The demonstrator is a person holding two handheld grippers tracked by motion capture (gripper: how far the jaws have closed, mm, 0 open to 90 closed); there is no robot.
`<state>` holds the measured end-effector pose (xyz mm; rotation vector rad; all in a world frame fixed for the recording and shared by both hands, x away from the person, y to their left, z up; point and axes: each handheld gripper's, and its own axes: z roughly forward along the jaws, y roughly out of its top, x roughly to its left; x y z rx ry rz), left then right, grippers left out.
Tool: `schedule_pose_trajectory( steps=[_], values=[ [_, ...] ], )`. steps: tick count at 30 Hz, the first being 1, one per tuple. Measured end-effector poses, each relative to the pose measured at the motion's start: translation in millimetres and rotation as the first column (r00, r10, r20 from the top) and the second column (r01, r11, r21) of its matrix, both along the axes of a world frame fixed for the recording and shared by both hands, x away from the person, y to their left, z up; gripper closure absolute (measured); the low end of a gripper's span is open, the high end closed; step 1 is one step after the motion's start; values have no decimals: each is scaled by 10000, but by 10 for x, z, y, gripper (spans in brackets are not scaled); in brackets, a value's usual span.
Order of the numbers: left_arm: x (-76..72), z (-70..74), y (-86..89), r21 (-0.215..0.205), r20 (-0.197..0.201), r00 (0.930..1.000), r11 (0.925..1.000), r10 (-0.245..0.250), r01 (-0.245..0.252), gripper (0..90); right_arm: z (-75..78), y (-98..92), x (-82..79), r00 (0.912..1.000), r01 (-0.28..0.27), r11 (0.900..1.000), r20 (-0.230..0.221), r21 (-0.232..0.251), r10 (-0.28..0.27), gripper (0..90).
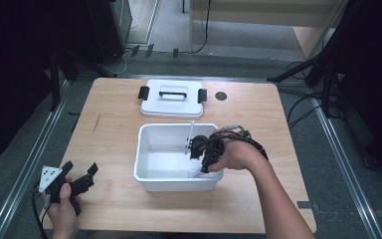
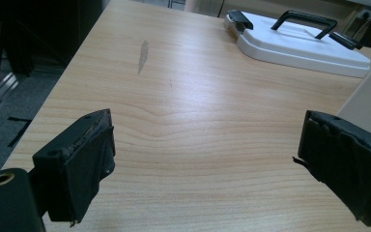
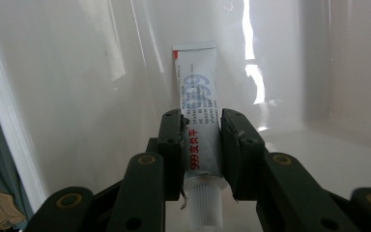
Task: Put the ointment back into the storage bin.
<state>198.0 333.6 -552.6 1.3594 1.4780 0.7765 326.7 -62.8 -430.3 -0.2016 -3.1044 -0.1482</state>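
Light wood covers the table [image 1: 114, 134], and everything sits on it. At the near left corner, the person's left hand [image 1: 63, 205] holds the left gripper [image 1: 82, 174] low over the wood. Its jaws stand wide apart with nothing between them, and in the left gripper view the bare wood shows between the two black pads [image 2: 84, 159]. A small grey scuff mark [image 2: 143, 54] is on the wood farther out. In the middle of the table is a white plastic box [image 1: 151, 177] with its top open. Behind it, near the far edge, lies its white lid [image 1: 171, 102], flat on the table and apart from the box. The lid has a black handle [image 1: 173, 89] on top and a black clip at each end. Just to the right of the lid is a small dark round spot [image 1: 221, 96] on the wood. On the right, the person's right hand [image 1: 236, 157] reaches over the box's right wall, and the right gripper [image 1: 197, 149] is down inside the box. Its jaws are squeezed on a small white tube [image 3: 200, 130] of cream with blue and red writing. The tube's ridged white cap [image 3: 206, 205] points back at the camera, and its flat end points at the white wall of the box.
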Motion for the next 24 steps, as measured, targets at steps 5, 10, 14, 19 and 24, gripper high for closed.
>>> schedule_pose_trajectory(
  steps=[5,10,14,19,24],
  values=[
    [0,0,-1,3,4,10000,10000,6,-6,68,-33,30,-8,10000,-24,9999,-94,-149,23,725],
    [0,0,-1,6,4,10000,10000,-1,1,68,-59,52,-8,9999,-13,9997,-166,-260,8,725],
    [1,0,-2,7,2,10000,10000,-4,4,68,-74,57,-3,9998,-86,9997,-200,-243,81,725],
    [1,0,-1,4,0,10000,10000,-5,5,68,-84,70,-8,9995,51,9993,-321,-376,-63,724],
    [2,0,-1,2,2,10000,10000,-10,10,68,-97,85,-3,9993,88,9989,-368,-459,-105,724]
  ],
)
